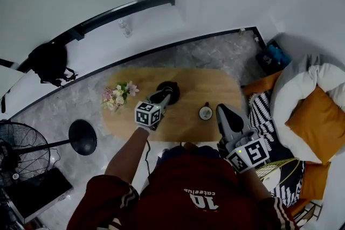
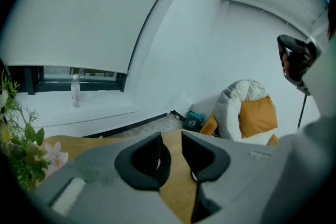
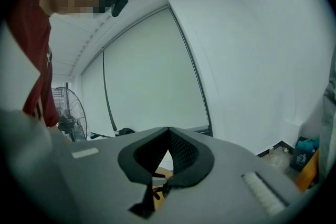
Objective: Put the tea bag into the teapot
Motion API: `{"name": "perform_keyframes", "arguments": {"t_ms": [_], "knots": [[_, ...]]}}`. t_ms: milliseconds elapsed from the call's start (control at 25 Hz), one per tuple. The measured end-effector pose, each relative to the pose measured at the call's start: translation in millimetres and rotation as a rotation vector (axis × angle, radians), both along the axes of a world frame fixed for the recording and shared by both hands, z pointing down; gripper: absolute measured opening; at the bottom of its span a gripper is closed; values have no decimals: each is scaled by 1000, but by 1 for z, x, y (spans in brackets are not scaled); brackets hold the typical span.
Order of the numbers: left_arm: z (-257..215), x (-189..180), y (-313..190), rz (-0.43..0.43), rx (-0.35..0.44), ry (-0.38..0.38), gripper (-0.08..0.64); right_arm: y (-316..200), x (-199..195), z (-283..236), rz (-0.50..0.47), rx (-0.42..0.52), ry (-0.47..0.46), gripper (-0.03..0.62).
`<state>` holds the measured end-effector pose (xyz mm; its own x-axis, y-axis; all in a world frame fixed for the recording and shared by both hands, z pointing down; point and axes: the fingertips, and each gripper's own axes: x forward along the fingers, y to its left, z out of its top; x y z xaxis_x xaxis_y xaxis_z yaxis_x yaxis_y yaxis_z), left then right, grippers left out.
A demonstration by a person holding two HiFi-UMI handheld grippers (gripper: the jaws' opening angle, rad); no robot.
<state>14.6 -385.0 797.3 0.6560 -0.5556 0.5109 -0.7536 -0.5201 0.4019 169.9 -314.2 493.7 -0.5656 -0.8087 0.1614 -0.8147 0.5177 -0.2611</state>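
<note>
- L gripper (image 2: 171, 139): jaws apart w/ a narrow gap. Only bare wood of the table shows through the gap, nothing clamped.
- In head view the L gripper tips sit over the near edge of the black teapot (image 1: 171, 85). Can't tell if they touch it.
- Teapot stands upright on the oval wooden table (image 1: 194, 81), about mid-table, toward the far edge.
- Tea bag: can't be made out in any view.
- R gripper (image 3: 168, 131): jaw tips pressed together, nothing between them. In head view it's at the table's near right edge, well apart from the teapot.
- Small dark cup (image 1: 205, 112) w/ pale inside is on the table, just left of the R gripper tips, btwn the two grippers.
- Flower bunch (image 1: 117, 96), pink and white, is on the table's left end, near the L gripper's marker cube (image 1: 147, 114).
- Person in a dark red top stands at the near side of the table, both arms out over it.
- Right of the table: white beanbag (image 1: 302, 86) w/ an orange cushion (image 1: 318, 121) on it.
- Left, on the floor: standing fan (image 1: 19, 151); black backpack (image 1: 49, 62) farther back by the wall.
- Clear water bottle (image 2: 76, 91) stands upright on the window sill.
</note>
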Motion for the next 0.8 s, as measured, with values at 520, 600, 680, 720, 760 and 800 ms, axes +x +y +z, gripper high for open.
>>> {"name": "perform_keyframes", "arguments": {"t_ms": [520, 600, 680, 720, 760, 800], "knots": [[-47, -9, 7, -3, 80, 14, 117, 18, -16, -28, -15, 57, -13, 3], [-59, -13, 10, -8, 100, 21, 117, 25, -19, -35, -18, 69, -18, 3], [-72, -16, 13, -23, 117, 32, 117, 32, -22, -43, -20, 78, -28, 3], [-78, -19, 15, -30, 125, 38, 117, 36, -24, -46, -22, 84, -32, 3], [-84, -21, 17, -36, 135, 43, 117, 39, -26, -50, -24, 91, -33, 3], [-91, -22, 20, -39, 146, 47, 117, 43, -28, -54, -26, 99, -34, 3]]}}
